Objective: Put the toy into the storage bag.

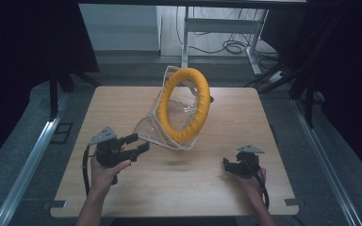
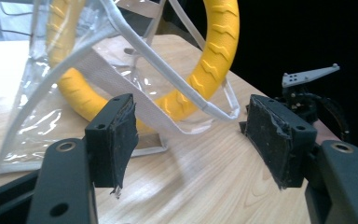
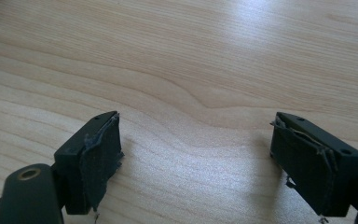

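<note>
A clear plastic bag (image 1: 158,123) with white trim stands tilted at the middle of the wooden table (image 1: 217,193). A yellow ring (image 1: 199,106) sits upright inside it. My left gripper (image 1: 139,142) is open right at the bag's lower left corner. In the left gripper view the bag (image 2: 46,126) and ring (image 2: 214,56) lie just beyond my open left gripper (image 2: 191,126), with nothing clamped between the pads. My right gripper (image 1: 227,165) rests low at the front right, apart from the bag. My right gripper (image 3: 196,144) is open over bare wood.
Behind the table stands a white desk frame (image 1: 217,26), with cables (image 1: 233,46) on the floor. Metal rails run along the floor at left (image 1: 26,174) and right (image 1: 325,165). Dark curtains close both sides. The other gripper (image 2: 310,88) appears at the right of the left gripper view.
</note>
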{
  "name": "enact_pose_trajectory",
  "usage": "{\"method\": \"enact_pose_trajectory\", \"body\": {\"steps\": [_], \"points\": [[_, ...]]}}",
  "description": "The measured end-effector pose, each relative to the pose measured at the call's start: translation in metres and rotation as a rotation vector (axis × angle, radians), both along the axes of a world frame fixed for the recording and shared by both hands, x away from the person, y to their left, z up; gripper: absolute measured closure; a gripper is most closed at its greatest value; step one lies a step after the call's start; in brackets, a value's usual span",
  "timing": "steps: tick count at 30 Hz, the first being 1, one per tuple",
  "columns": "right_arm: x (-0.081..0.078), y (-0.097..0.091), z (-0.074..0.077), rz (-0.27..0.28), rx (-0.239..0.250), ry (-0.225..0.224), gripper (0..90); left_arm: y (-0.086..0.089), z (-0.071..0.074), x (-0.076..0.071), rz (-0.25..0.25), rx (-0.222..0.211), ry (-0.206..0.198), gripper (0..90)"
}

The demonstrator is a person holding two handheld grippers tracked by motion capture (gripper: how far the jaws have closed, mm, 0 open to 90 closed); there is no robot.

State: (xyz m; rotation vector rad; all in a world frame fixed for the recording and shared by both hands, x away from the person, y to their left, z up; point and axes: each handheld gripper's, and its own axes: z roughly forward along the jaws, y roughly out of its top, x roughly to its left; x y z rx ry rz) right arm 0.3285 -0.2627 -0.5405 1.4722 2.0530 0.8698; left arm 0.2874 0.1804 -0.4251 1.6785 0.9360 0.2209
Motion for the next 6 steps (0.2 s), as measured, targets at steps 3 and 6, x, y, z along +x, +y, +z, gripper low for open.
{"method": "enact_pose_trajectory", "body": {"steps": [3, 6], "points": [[0.0000, 0.0000, 0.0000, 0.000, 0.000, 0.000, 16.4, -0.0004, -0.0014, 0.0010, -0.005, 0.007, 0.005, 33.5], [0.0000, 0.0000, 0.0000, 0.000, 0.000, -0.001, 16.4, -0.0003, -0.0022, 0.0018, -0.007, 0.009, 0.007, 33.3]]}}
